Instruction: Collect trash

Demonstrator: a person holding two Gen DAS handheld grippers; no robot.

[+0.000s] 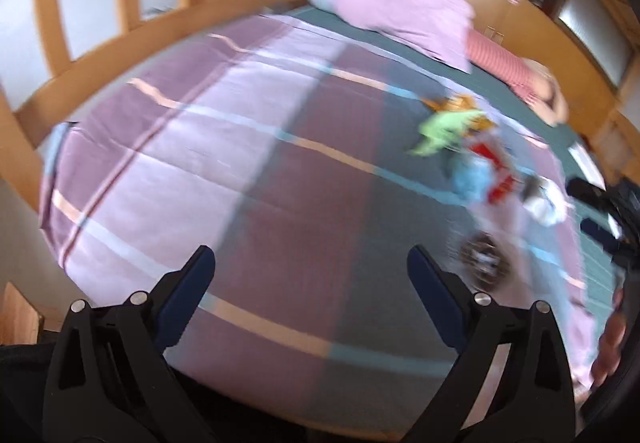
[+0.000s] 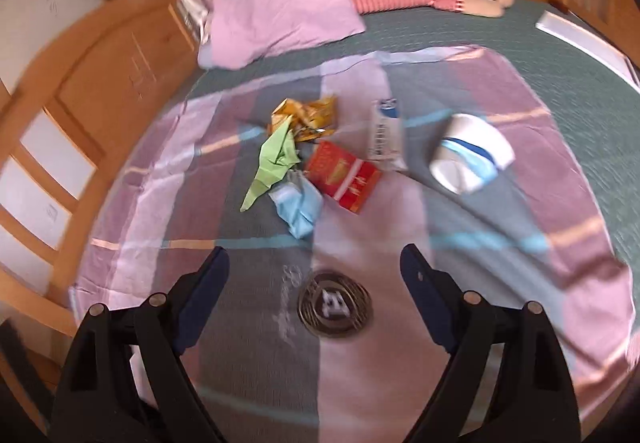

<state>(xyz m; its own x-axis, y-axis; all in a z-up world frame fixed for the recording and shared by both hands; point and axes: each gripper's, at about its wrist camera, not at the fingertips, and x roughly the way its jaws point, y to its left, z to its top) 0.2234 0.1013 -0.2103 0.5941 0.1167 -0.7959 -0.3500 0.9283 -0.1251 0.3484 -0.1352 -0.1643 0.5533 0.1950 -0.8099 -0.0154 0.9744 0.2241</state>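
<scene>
On the bed, over the striped blanket (image 2: 520,107), trash sits in a loose cluster around the red carton (image 2: 345,178): green paper (image 2: 272,163) just left of it, yellow wrapper (image 2: 306,119) behind that, blue crumple (image 2: 298,209) touching its near corner, white pack (image 2: 386,137) just right, white-and-blue cup (image 2: 470,155) further right, apart. A round dark disc (image 2: 335,307) lies nearer than the carton, between the right gripper (image 2: 314,263) fingers in view but not touched. Both grippers are wide open and empty; the left gripper (image 1: 311,263) is over bare blanket, well left of the carton.

Likely step: approach for a first pick. Best to slow down, since both views are blurred, drop straight onto one piece, and take an outlier such as the disc or the cup before the tangled pile. No bin is visible.
</scene>
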